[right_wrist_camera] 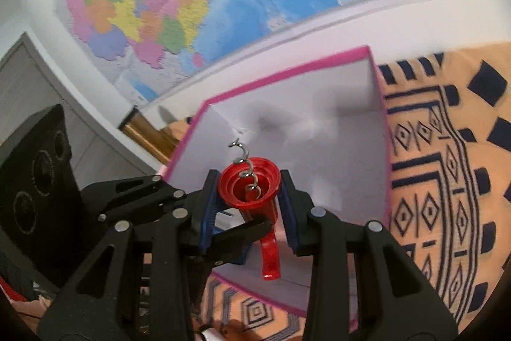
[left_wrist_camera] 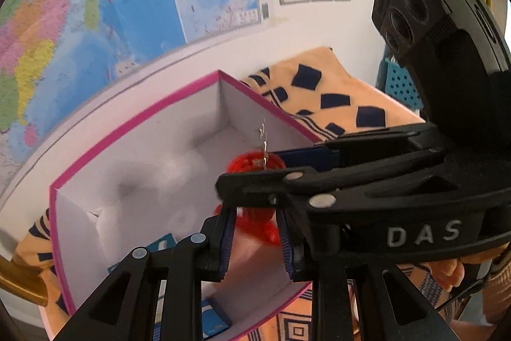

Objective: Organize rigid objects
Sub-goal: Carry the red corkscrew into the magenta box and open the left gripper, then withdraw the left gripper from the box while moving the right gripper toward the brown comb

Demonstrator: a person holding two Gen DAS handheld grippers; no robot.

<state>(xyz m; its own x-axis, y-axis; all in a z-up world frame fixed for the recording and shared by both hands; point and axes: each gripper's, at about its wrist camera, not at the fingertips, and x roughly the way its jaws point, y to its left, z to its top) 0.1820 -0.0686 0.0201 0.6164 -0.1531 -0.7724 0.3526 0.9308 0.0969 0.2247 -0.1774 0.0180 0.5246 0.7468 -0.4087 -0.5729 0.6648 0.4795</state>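
Now over the pink-rimmed box (right_wrist_camera: 377,79) on the patterned cloth (right_wrist_camera: 447,181): right gripper (right_wrist_camera: 249,197) clamped on the red corkscrew (right_wrist_camera: 249,190), left gripper (left_wrist_camera: 255,232) pinched on its lower part, both above the opening. Better lowered close to the white floor before easing either grip, screw tip clear of the wall.

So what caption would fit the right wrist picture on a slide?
Right gripper holds a red corkscrew over the open pink-edged box, with the left gripper alongside.
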